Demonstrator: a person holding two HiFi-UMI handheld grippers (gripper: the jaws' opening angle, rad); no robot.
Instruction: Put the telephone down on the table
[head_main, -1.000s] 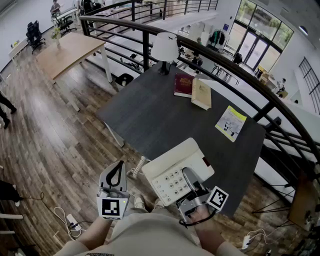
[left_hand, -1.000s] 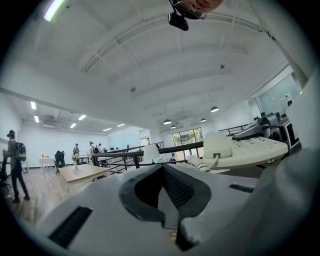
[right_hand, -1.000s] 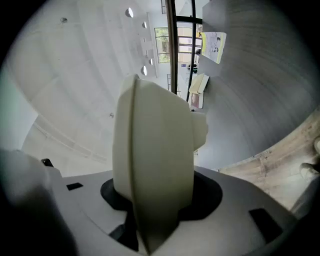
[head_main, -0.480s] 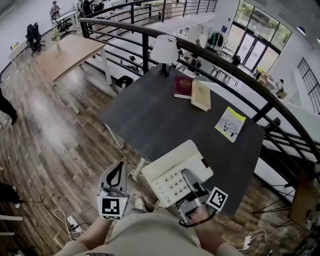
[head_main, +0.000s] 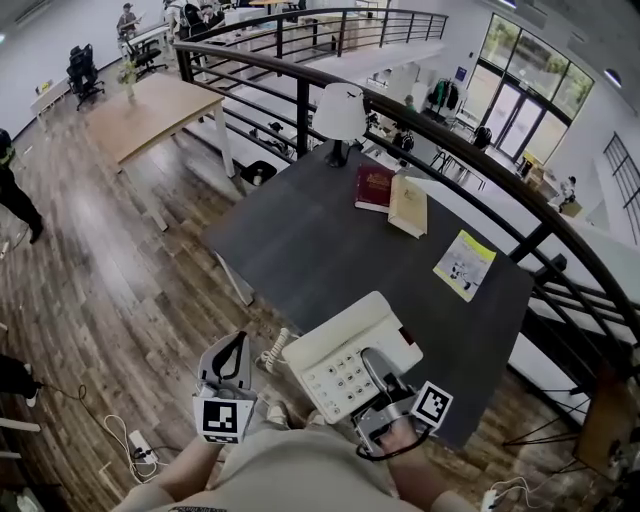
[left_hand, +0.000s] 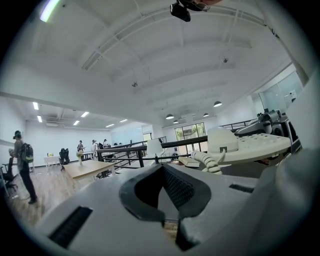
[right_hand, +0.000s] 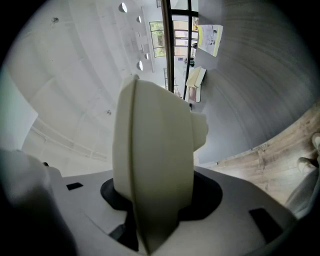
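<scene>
two grippers show, but only one is working: the right gripper (head_main: 374, 360) has its jaws about half wide and clamped on the near edge of the cream plastic push-button telephone (head_main: 340, 335); its own view shows cream casing filling the gap btwn the jaws; the left gripper (head_main: 236, 340) hangs beside it, off the desk, jaws brought together w/ nothing btwn them.

step in hand, as i read it: the carry-in, just short of the set-down; the telephone is over the near corner of the dark grey rectangular desk (head_main: 300, 240), part of it overhanging the edge toward the person; its pale coiled cord (head_main: 274, 352) dangles off the left side over the wood floor (head_main: 120, 270); whether the base touches the top yet i can't tell.

next move prob calls for: push it further in over the desk so the whole base has support; level it; lower till it bears flat; then ease the jaws apart and back out low; mind the cord, it could drag or snag on the edge; plenty of bare top ahead, since the dark red book (head_main: 375, 187), tan book (head_main: 408, 205) and yellow leaflet (head_main: 464, 264) lie well apart at the far side.

writing: none legible; keypad marks, book covers and leaflet print are all too small; the cubes on the grippers carry b/w square patterns, no letters.
</scene>
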